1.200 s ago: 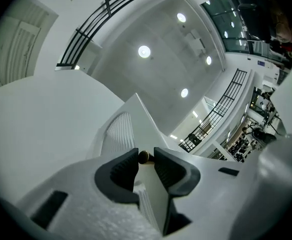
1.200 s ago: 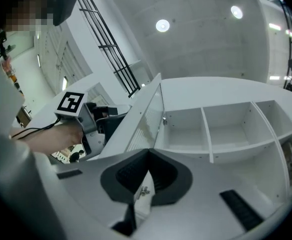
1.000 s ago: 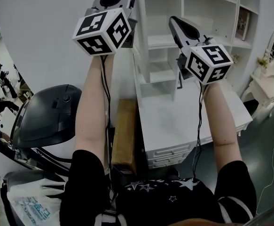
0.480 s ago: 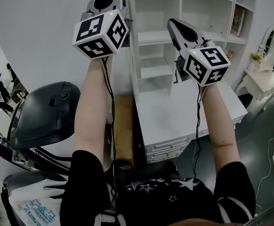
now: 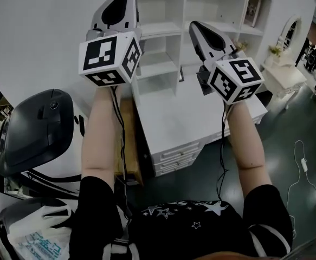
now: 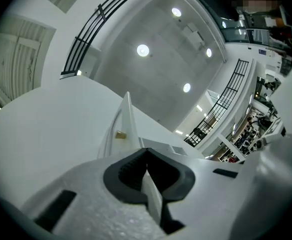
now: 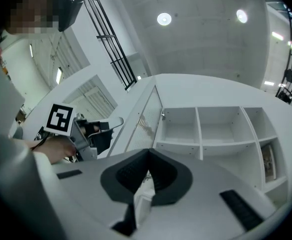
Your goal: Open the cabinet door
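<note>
Currently both tools are idle. My left gripper (image 6: pixel 146 153) is clenched tip to tip with nothing between the pads. My right gripper (image 7: pixel 147 155) is likewise closed on nothing.

The white painted cabinet door (image 7: pixel 135 120) stands ahead of the right jaws and to their left. It is swung out from the white open-shelf cabinet (image 7: pixel 198 126), which lies ahead and to their right. Ahead of the left jaws, what I take to be the same door shows edge-on. It carries a small brass-coloured fitting (image 6: pixel 120 134); knob or hinge, I cannot tell.

Handling, as judged: a light, stiff, hinged panel with a slick painted face. Pinch the free edge, far from the hinge side, and draw along its arc. A straight pull would load the hinges.

Compared with one second earlier, the head view shows both grippers sitting lower against the shelves. The cabinet looks smaller and has drifted left.
</note>
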Tool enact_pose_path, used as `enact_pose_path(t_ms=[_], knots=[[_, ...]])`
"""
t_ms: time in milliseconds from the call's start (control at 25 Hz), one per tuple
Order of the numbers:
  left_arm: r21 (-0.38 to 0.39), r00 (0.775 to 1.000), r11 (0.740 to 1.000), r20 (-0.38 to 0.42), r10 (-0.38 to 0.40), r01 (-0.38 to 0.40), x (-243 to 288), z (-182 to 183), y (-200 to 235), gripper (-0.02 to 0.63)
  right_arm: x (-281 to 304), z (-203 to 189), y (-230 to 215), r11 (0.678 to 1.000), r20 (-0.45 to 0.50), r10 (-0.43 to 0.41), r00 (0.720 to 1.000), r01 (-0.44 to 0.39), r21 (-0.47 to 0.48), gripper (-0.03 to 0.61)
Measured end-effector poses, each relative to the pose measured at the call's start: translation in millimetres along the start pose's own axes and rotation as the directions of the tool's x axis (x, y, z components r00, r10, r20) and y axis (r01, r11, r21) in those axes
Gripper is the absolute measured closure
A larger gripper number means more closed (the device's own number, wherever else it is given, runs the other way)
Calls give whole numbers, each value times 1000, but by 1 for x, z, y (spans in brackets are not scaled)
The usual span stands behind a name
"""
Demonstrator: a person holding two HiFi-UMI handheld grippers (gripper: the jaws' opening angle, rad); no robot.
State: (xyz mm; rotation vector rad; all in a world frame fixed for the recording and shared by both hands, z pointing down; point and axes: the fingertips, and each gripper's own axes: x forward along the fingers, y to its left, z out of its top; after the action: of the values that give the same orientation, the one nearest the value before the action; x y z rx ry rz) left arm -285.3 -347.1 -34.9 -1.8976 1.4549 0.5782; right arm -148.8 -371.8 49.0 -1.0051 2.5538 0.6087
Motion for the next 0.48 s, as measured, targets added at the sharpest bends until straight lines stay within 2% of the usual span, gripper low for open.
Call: enact_pose_path(t_ms=[280, 480], knots=[[-43, 991, 997, -115, -71, 66, -31, -47, -74, 606, -60, -28, -16, 999, -80, -31, 996, 34, 38, 574], [-86, 966, 992, -237, -106, 88, -68, -85, -131, 606, -126, -47, -29, 994, -159, -65, 985, 77, 71, 574]])
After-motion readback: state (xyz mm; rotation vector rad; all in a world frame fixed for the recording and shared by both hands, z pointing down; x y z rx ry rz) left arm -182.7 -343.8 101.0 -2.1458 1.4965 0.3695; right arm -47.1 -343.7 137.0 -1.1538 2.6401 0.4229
